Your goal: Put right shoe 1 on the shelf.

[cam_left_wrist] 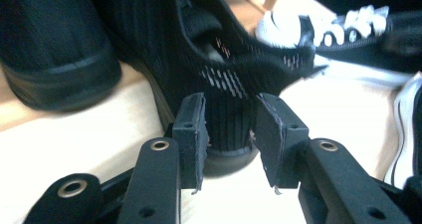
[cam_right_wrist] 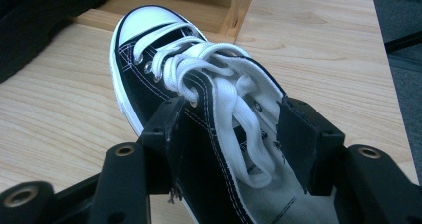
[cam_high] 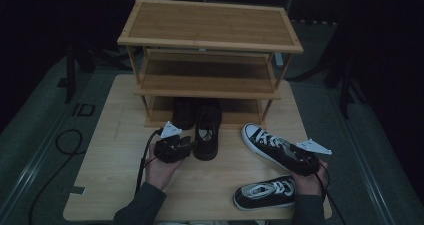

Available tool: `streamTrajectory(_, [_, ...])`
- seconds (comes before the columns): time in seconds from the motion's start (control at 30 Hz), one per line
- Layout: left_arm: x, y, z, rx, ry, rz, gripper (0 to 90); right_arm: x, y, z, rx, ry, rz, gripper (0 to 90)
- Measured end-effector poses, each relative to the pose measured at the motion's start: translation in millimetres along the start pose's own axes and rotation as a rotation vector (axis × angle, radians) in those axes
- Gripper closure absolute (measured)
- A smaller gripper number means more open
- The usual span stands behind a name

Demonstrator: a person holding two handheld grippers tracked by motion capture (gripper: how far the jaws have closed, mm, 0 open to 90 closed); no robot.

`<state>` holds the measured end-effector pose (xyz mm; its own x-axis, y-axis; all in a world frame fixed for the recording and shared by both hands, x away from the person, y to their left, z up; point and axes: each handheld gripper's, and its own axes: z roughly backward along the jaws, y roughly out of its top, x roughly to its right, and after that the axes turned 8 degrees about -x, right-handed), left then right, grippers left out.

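Observation:
A black mesh shoe (cam_high: 206,130) stands on the table with its toe toward the rack's bottom shelf. My left gripper (cam_high: 192,147) is at its heel. In the left gripper view the heel of the black shoe (cam_left_wrist: 224,59) fills the space between the pads, and my left gripper (cam_left_wrist: 230,134) grips it. A black-and-white laced sneaker (cam_high: 262,140) lies to the right, toe toward the rack. My right gripper (cam_high: 290,157) is at its rear. In the right gripper view the jaws of my right gripper (cam_right_wrist: 229,134) clamp both sides of the sneaker (cam_right_wrist: 149,59) around its opening.
A three-tier wooden shoe rack (cam_high: 210,22) stands at the back of the table (cam_high: 115,160). A second black shoe (cam_high: 184,112) sits on its bottom shelf, left of the held one. A second sneaker (cam_high: 262,194) lies near the front edge by my right hand.

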<state>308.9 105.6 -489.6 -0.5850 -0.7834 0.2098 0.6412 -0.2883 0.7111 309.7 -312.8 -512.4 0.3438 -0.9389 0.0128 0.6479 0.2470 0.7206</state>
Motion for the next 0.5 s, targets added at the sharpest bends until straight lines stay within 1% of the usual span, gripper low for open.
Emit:
streamTrajectory(0.13, [5.5, -8.4, -8.7, -0.039, -0.007, -0.019, 68.3, 0.0, 0.0, 0.0, 0.000, 0.000, 0.000, 44.7])
streamTrajectory(0.27, [9.8, -14.2, -18.9, -0.079, -0.013, -0.022, 71.7, 0.1, 0.0, 0.1, -0.001, 0.001, 0.001, 44.6])
streamTrajectory(0.5, [15.8, -18.7, -30.8, -0.132, -0.026, -0.047, 80.1, 0.0, 0.0, 0.2, -0.002, 0.001, 0.002, 44.4])
